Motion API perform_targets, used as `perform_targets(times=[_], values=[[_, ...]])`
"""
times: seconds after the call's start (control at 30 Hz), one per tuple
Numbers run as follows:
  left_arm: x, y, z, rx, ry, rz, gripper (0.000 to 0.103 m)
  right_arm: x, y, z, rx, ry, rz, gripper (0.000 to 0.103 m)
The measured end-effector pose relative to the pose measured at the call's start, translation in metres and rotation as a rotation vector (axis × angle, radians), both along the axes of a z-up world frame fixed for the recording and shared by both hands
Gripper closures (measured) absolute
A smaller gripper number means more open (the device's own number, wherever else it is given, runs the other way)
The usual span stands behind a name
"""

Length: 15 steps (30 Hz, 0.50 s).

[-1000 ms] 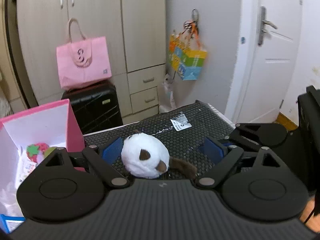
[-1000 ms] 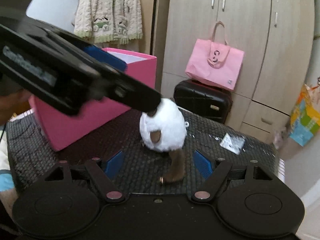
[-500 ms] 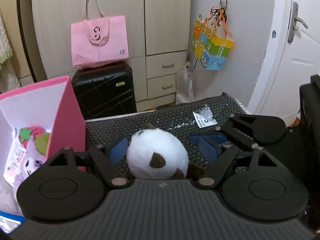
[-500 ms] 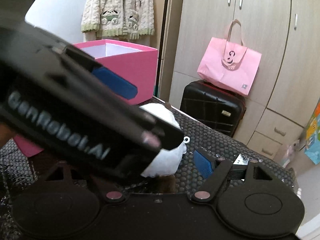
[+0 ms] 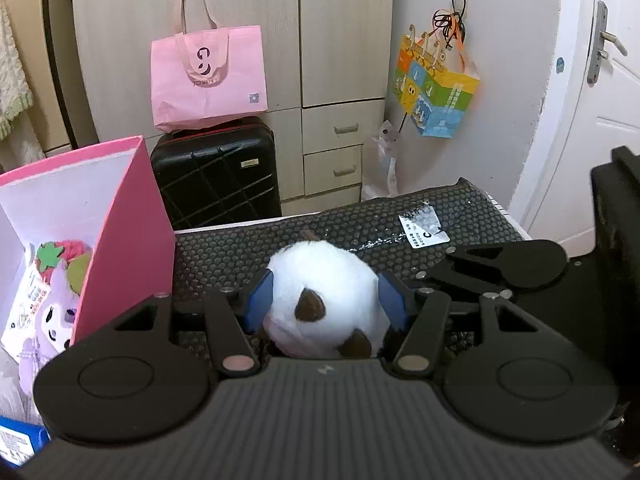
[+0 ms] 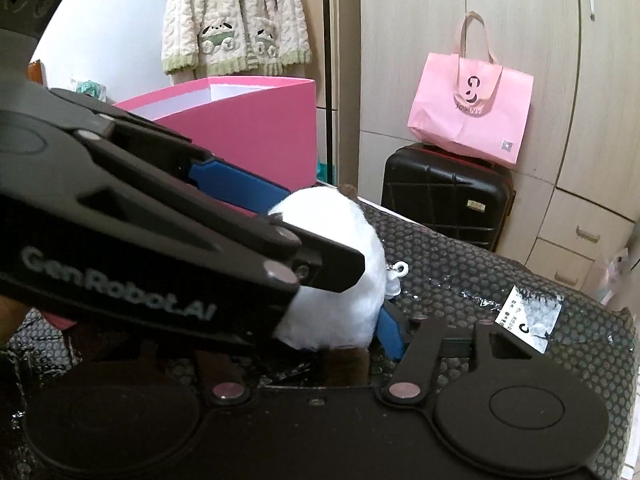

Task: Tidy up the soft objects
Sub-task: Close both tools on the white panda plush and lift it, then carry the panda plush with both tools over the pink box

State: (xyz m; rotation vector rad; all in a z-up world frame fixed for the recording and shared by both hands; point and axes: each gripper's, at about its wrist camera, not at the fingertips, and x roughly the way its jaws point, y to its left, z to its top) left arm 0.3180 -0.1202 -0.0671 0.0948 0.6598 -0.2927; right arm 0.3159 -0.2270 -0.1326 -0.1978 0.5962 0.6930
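A round white plush toy (image 5: 320, 300) with brown ears and tail sits on the black dotted mat (image 5: 360, 224). My left gripper (image 5: 325, 298) is shut on it, its blue pads pressed against both sides. The plush also shows in the right wrist view (image 6: 340, 272), with the left gripper's body (image 6: 160, 256) across it. My right gripper (image 6: 316, 340) is low just behind the plush; one blue pad (image 6: 390, 330) shows, the other is hidden. The pink box (image 5: 120, 216) stands left of the plush, holding other soft toys (image 5: 52, 280).
A black suitcase (image 5: 216, 176) with a pink tote bag (image 5: 208, 76) on it stands behind the mat by the wardrobe. A colourful bag (image 5: 436, 88) hangs on the wall. A white label (image 5: 422, 228) lies on the mat. A white door (image 5: 592, 120) is at right.
My left gripper has closed its blue pads onto the white plush, which stood free between them a second ago. The right gripper has come in close behind the plush.
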Motion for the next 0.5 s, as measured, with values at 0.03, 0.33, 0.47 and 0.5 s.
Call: perform_targets(times=[0.03,0.33,0.47,0.5], values=[[-0.001,0.001,0.000,-0.004,0.003,0.001,0.047,-0.002,0.000,0.000,0.001,-0.003,-0.005,0.040],[-0.025,0.015,0.010,-0.078,0.039,-0.096,0.047,-0.032,-0.010,0.008,0.062,0.020,-0.059,0.041],[-0.048,0.016,0.015,-0.059,0.026,-0.152,0.049,-0.053,-0.015,0.017,0.084,0.029,-0.079,0.041],[-0.054,0.016,0.017,-0.056,0.025,-0.165,0.049,-0.057,-0.015,0.020,0.084,0.034,-0.081,0.041]])
